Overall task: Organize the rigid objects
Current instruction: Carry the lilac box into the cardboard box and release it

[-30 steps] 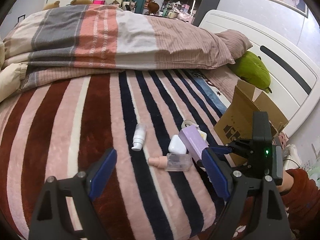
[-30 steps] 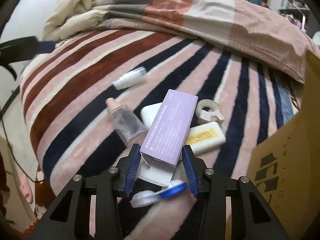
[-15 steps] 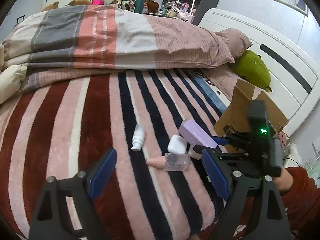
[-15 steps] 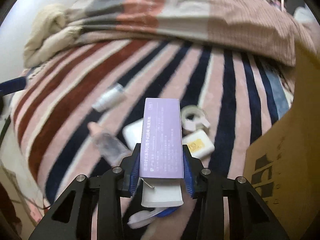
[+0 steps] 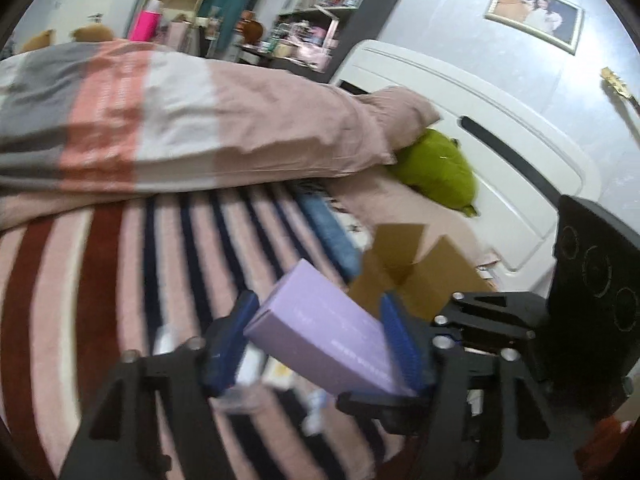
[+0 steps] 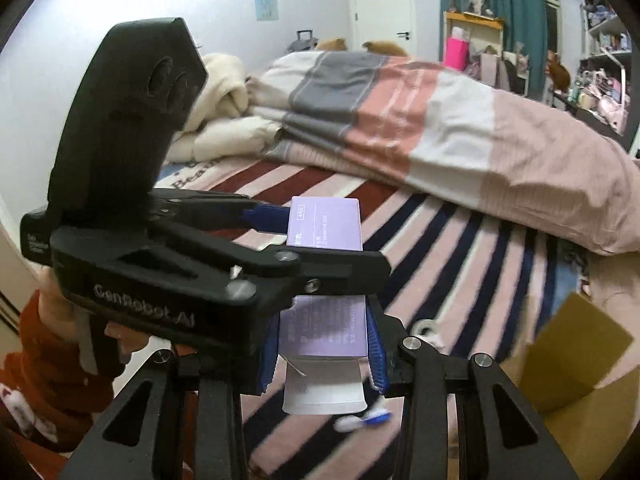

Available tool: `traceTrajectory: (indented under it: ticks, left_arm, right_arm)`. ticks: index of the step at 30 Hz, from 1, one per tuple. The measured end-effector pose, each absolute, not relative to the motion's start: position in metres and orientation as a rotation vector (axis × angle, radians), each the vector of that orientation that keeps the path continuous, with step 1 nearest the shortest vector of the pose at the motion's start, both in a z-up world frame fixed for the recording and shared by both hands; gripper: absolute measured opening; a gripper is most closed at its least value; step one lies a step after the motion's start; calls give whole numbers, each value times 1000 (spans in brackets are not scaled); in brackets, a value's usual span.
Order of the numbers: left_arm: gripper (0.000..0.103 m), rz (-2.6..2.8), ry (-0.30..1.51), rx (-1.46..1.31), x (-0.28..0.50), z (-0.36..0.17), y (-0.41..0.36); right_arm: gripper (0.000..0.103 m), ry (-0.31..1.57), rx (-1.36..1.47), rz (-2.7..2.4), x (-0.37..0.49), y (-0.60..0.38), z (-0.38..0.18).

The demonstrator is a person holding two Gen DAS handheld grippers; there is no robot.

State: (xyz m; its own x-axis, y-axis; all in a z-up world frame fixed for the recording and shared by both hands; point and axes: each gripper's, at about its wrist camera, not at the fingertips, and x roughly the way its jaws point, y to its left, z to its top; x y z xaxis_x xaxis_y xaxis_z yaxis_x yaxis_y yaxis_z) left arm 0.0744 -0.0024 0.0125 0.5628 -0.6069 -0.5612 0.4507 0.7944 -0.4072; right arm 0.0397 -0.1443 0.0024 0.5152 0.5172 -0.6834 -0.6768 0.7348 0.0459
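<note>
My right gripper (image 6: 323, 320) is shut on a purple box (image 6: 325, 224) and holds it in the air above the striped bed. A white flap (image 6: 324, 388) sticks out of the box's near end. My left gripper (image 6: 336, 242) reaches in from the left across the box's far end. In the left wrist view the purple box (image 5: 320, 336) lies skewed between the blue pads of the left gripper (image 5: 316, 304). Its jaws are closing, and through the blur I see no clear press on the box. A hand in a red sleeve (image 6: 60, 320) holds the left gripper.
An open cardboard box (image 5: 420, 276) (image 6: 572, 360) stands on the bed at the right. Small items stay on the blanket below: a tape dispenser (image 6: 426, 326) and a blue-and-white piece (image 6: 360, 420). A folded duvet (image 5: 160, 120), a green plush (image 5: 436, 172) and the white headboard (image 5: 500, 140) lie behind.
The right gripper has lifted the purple box off the bed. The left gripper has risen, swung over to the box and narrowed its jaws around its far end.
</note>
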Motion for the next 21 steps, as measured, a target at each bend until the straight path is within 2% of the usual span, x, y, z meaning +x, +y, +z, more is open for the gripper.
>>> traceTrajectory:
  ticks: [7, 13, 17, 19, 21]
  left_arm:
    - [57, -744, 767, -157, 98, 26, -95]
    - [56, -816, 853, -90, 120, 12, -170]
    - [57, -812, 906, -57, 129, 0, -194]
    - [62, -810, 924, -36, 130, -4, -198]
    - [80, -799, 915, -24, 129, -3, -196]
  right_arm:
    - [33, 746, -135, 620, 59, -236, 10]
    - [32, 810, -74, 528, 74, -298, -2]
    - [33, 858, -69, 503, 83, -313, -13]
    - [34, 883, -82, 485, 86, -313, -19]
    - [36, 894, -97, 460, 85, -313, -24]
